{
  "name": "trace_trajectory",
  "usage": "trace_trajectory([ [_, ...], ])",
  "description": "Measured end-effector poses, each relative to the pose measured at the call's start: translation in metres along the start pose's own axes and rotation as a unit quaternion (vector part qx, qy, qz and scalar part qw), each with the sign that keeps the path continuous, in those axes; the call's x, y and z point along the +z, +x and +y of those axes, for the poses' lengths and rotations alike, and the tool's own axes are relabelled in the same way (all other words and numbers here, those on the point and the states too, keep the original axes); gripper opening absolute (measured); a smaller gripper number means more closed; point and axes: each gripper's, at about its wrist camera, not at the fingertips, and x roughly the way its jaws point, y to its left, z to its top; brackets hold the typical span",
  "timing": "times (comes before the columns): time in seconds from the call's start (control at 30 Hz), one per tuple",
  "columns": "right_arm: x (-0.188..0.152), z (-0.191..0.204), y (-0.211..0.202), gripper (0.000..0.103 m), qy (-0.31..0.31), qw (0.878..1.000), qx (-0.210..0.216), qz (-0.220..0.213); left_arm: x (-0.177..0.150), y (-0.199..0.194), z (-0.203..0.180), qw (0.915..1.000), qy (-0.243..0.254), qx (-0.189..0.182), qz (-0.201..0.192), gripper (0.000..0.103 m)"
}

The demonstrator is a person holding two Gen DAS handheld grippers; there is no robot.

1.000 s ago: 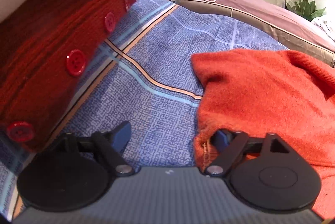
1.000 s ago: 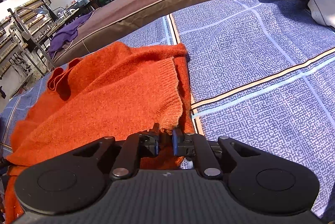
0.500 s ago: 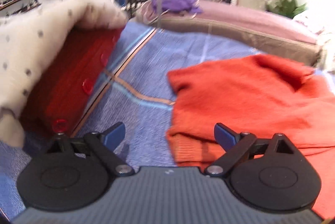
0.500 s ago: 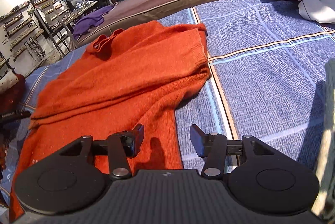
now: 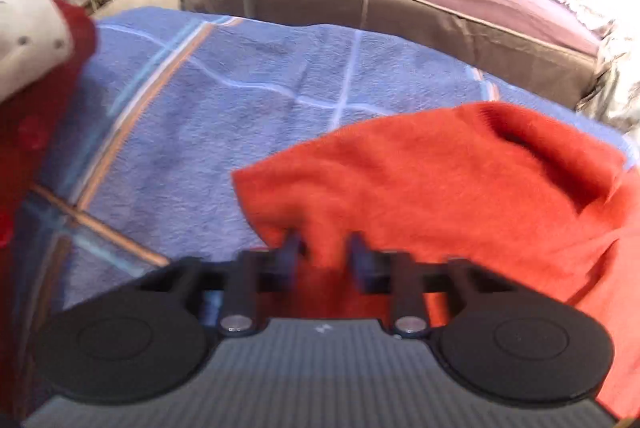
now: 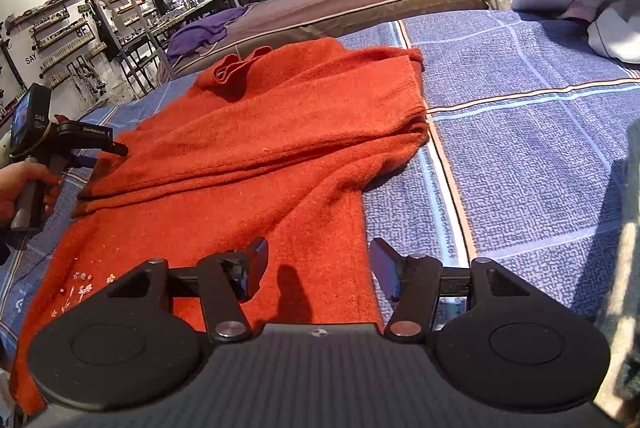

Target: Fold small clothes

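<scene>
At far left a dark red knitted garment [image 5: 24,131] lies under a cream dotted cloth [image 5: 28,39]. Just right of them, the left gripper [image 5: 323,255] is closing its fingers [image 5: 290,254] on a fold at the edge of the fuzzy orange knitted sweater [image 6: 256,155], which lies on the blue checked bed cover [image 6: 520,131]. Rightmost, the right gripper [image 6: 318,270] hovers over the sweater's hem, fingers [image 6: 256,260] spreading apart with nothing pinched

left wrist: close, angled down | right wrist: likewise; both share orange sweater [image 5: 440,187]
</scene>
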Motion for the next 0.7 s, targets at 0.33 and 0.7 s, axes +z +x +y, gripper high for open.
trace_trajectory([
  [0.33, -0.007, -0.007, -0.006, 0.093, 0.018, 1.000, 0.001, 0.011, 0.028, 0.014, 0.049, 0.9952, -0.019, 0.095, -0.013, 0.004],
  [0.7, -0.011, 0.004, -0.001, 0.093, 0.018, 0.999, 0.014, 0.023, 0.019, -0.002, 0.005, 0.9998, 0.011, -0.013, -0.010, 0.103],
])
